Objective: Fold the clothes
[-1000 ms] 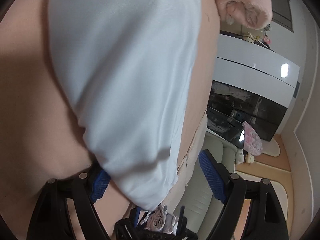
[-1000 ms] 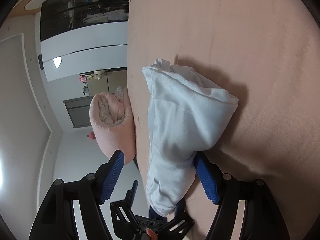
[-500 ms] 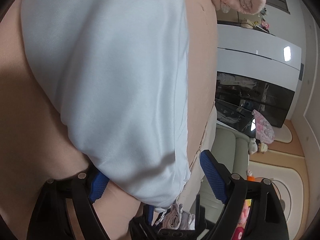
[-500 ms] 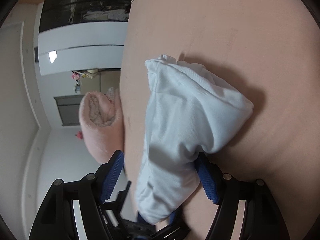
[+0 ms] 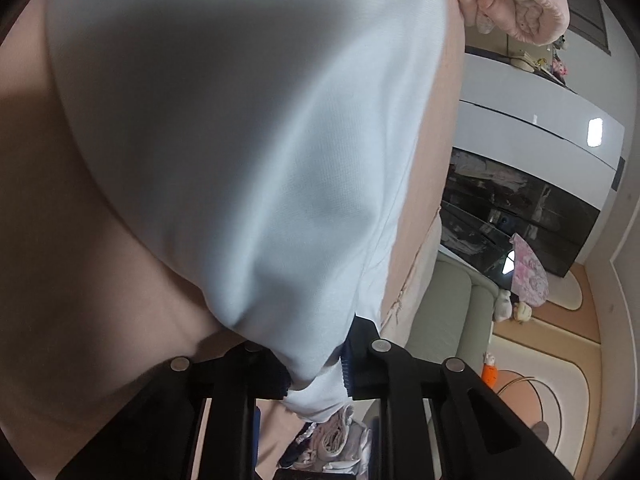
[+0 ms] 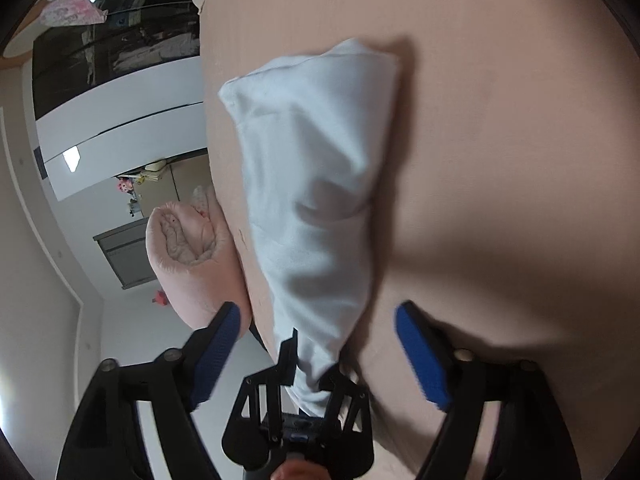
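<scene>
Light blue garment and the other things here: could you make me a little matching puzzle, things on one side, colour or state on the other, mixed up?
Things:
1. light blue garment
2. pink bed cover
3. rolled pink blanket
4. right gripper

States:
A. lies bundled at the bed's edge, fuzzy lining showing
B. jaws wide apart, opening, pads clear of the cloth
C. pinched at one end by the left gripper
D. spread flat beneath everything

Pairs: 1-C, 2-D, 3-A, 4-B
</scene>
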A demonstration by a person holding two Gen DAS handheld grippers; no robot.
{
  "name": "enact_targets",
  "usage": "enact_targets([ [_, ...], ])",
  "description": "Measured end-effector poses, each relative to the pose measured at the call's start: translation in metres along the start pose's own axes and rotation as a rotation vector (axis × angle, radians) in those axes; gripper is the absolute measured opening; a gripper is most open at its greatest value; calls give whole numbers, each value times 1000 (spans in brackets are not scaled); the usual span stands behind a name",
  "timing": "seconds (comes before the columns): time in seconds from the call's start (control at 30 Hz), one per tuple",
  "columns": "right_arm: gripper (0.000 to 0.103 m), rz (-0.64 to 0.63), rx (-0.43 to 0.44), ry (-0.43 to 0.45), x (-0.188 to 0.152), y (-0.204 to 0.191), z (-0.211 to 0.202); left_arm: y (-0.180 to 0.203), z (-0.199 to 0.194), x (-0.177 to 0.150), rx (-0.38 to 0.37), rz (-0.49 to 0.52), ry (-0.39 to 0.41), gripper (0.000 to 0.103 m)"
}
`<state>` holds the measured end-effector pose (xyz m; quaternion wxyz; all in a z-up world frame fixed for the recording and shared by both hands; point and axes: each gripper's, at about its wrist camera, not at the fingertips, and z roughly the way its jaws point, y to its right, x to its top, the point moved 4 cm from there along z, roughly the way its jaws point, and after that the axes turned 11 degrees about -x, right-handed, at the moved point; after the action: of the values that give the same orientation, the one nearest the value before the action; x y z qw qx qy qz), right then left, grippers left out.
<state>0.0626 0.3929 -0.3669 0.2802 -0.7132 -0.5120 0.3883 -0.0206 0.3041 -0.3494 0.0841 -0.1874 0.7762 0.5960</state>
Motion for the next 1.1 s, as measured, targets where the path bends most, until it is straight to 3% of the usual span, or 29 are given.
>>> enact_targets([
  [0.03,95,-11,-3,-10,1,-4,3,0,-1,2,-6,-9,3,16],
  [0.3,98,30,-30,-54,10,-18,28,7,-6,13,-22,-49,-2,16],
  [0.57,98,241,5,-176,30,-4,42,-5,-18,14,-10,-30,-3,16],
  [0.67,98,226,29,-191,33,-6,44,-9,-24,14,-14,-16,4,16],
  [0.77,94,101,24,-151,30,-14,42,-11,-25,14,-17,10,1,16],
  [0.83,68,2,-3,-114,26,-19,41,-12,-25,14,-16,19,1,16],
  [0.87,60,-65,-35,-95,25,-21,42,-11,-25,13,-13,22,0,16],
  [0.93,24,-150,-84,-62,26,-14,45,-7,-21,13,-6,27,-4,16],
  [1.0,14,-152,-56,-53,27,-4,46,-1,-14,12,1,27,-13,16],
  [1.1,14,-149,-18,-50,26,0,45,0,-17,12,-8,23,-15,18],
])
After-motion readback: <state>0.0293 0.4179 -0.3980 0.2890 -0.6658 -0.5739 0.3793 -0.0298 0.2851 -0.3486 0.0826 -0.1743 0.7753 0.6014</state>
